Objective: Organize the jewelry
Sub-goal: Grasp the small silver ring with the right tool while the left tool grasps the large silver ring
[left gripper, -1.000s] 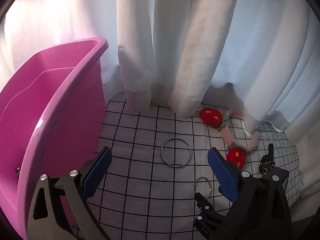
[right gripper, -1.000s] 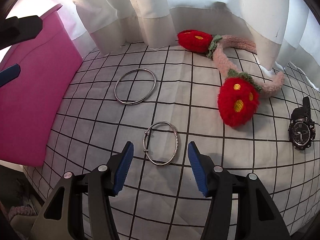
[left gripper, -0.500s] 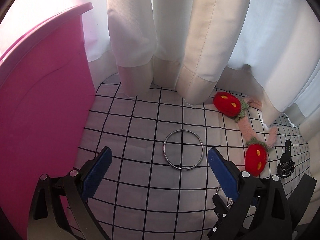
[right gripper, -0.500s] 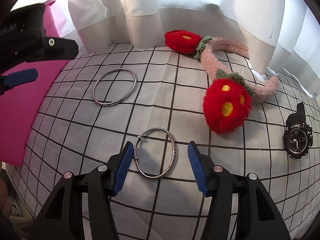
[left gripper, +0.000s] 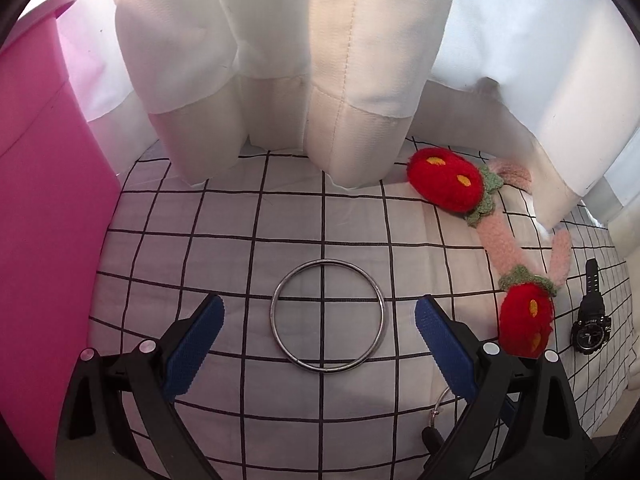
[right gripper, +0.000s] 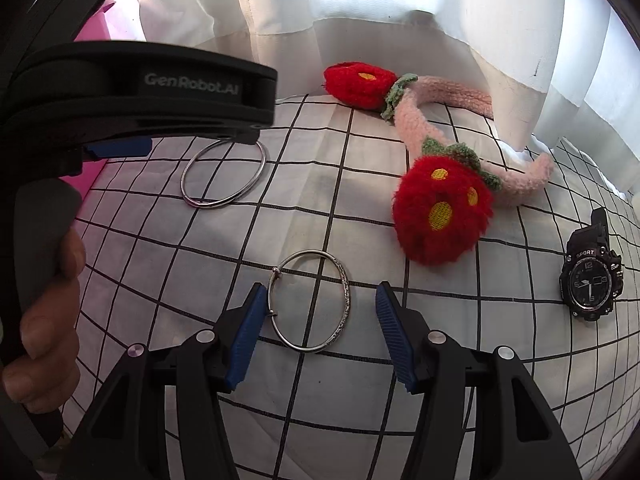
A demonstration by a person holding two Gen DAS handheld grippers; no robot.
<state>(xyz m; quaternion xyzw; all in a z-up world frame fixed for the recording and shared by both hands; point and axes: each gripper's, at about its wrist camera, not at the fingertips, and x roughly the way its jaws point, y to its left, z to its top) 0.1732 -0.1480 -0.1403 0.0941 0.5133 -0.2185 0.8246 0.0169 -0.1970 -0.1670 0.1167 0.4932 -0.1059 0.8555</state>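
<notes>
Both tools are tipped down over the checked cloth, each lined up on its own bangle, and this is where things could slip. The left tool (left gripper: 320, 332) stands wide open with nothing in it, the plain silver ring (left gripper: 327, 315) lying flat between its blue pads at the centre of the left wrist frame, touching neither. The right tool (right gripper: 316, 328) is roughly half open and also empty, straddling the clasp bangle (right gripper: 310, 302) at the lower middle of its frame; the left pad sits just beside the bangle's edge near the little ball clasp. My worry is that both are thin hoops lying flat on soft fabric: if the pads close too high they could skate over the wire, and if they bite low they could pinch a fold of cloth (right gripper: 360, 152) and drag it along. The clasp bangle could also spring open or twist out when squeezed across its gap. The 2 tools work close together, the left one's black body filling the upper left of the right wrist frame, so a bump between them seems possible. The pink bin (left gripper: 44, 208) at the left edge looks the likely destination, and the strawberry headband (right gripper: 440, 208) and black watch (right gripper: 591, 278) wait at the right, well clear
</notes>
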